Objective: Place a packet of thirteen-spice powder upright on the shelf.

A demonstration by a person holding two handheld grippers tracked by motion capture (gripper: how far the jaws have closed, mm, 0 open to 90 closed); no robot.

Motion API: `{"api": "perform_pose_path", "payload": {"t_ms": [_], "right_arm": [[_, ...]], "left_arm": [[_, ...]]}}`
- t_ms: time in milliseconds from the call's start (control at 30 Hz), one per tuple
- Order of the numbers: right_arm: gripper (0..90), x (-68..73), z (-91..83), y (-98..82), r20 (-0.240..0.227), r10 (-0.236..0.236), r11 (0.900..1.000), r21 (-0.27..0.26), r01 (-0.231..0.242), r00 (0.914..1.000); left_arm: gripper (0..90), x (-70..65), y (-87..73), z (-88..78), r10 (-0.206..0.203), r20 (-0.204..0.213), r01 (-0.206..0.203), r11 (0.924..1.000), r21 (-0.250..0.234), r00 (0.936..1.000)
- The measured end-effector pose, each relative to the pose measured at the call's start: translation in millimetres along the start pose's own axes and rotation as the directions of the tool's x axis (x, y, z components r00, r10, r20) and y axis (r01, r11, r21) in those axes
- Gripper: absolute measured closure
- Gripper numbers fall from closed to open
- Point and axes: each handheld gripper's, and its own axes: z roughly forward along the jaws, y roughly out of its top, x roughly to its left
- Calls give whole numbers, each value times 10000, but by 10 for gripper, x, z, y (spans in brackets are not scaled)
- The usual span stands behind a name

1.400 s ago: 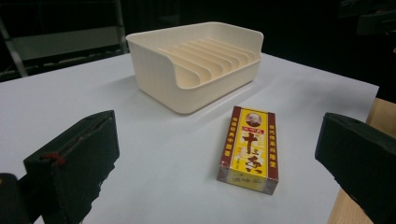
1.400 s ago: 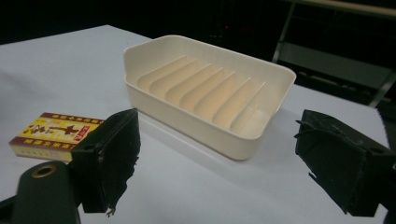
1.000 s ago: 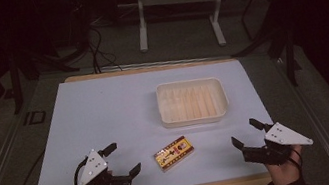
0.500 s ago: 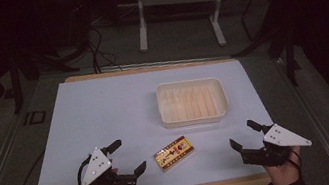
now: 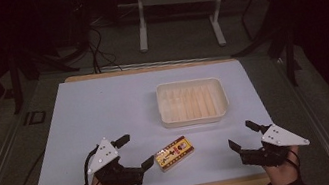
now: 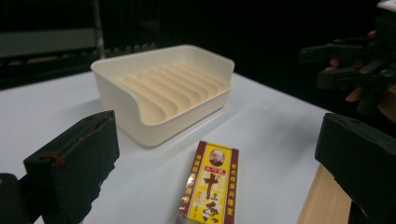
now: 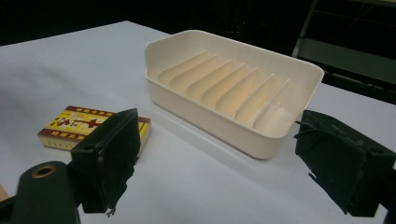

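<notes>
With jaws spread wide and nothing between them, the left gripper [image 5: 132,153] sits just beside the small yellow box [image 5: 174,152], near the cream tray [image 5: 195,116], the right gripper [image 5: 243,135] equally agape; the box looks light, stiff cardboard, best pinched across its 2 long edges.

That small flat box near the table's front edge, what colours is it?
The small flat box is yellow with dark red borders and dark lettering, clearest in the left gripper view.
</notes>
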Motion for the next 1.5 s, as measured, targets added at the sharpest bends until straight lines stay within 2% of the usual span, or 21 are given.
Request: {"api": "perform_pose_path", "payload": {"t_ms": [33,100,200,267,367,467,567,733,867,1000,1067,1200,1367,1400,1500], "right_arm": [[137,-6,-2,-1,0,60,10000,-13,-60,10000],[137,-12,-2,-3,11,95,10000,-9,-95,10000],[137,-24,-3,-7,4,161,9999,25,-161,9999],[137,-26,-3,-8,12,172,9998,23,-172,9999],[137,-27,-5,-7,-9,186,9998,7,-186,9998],[137,-23,-6,-7,-2,124,9999,10,-124,9999],[137,-19,-4,-13,-47,193,9998,25,-193,9998],[137,-14,-7,-11,-65,173,9998,20,-173,9998],[137,-15,-12,-10,-69,182,9998,7,-182,9998],[137,-12,-9,-9,-105,155,9999,7,-155,9998],[137,-10,-8,-12,-110,194,9998,22,-194,9998],[137,-10,-3,-17,-147,202,9998,72,-201,9997],[138,-2,9,-21,-235,172,9997,180,-168,9996],[138,0,12,-22,-254,148,9998,169,-144,9996],[138,10,10,-19,-328,113,9999,130,-109,9994]], "left_arm": [[8,-4,14,17,-47,-64,48,9999,163,10000],[10,-53,48,50,258,-673,-227,9986,470,9974],[12,-125,120,84,661,-378,-647,9971,389,9971],[12,-163,174,138,811,-110,-803,9949,608,9966],[12,-204,228,223,826,389,-860,9916,963,9958],[13,-245,258,321,938,755,-1035,9852,1367,9927],[13,-269,271,374,975,831,-1088,9835,1445,9918],[13,-313,316,511,1087,1255,-1282,9788,1595,9861],[12,-336,319,577,1237,1299,-1433,9777,1538,9838],[13,-344,294,638,1264,1537,-1500,9767,1536,9800],[12,-354,269,667,1276,1454,-1505,9757,1592,9811],[12,-336,198,746,1229,1586,-1534,9683,1970,9797],[13,-316,116,848,1298,1632,-1637,9627,2152,9780],[13,-312,102,870,1343,1549,-1673,9599,2250,9788],[20,-296,68,916,1330,1526,-1667,9576,2350,9793]]}}
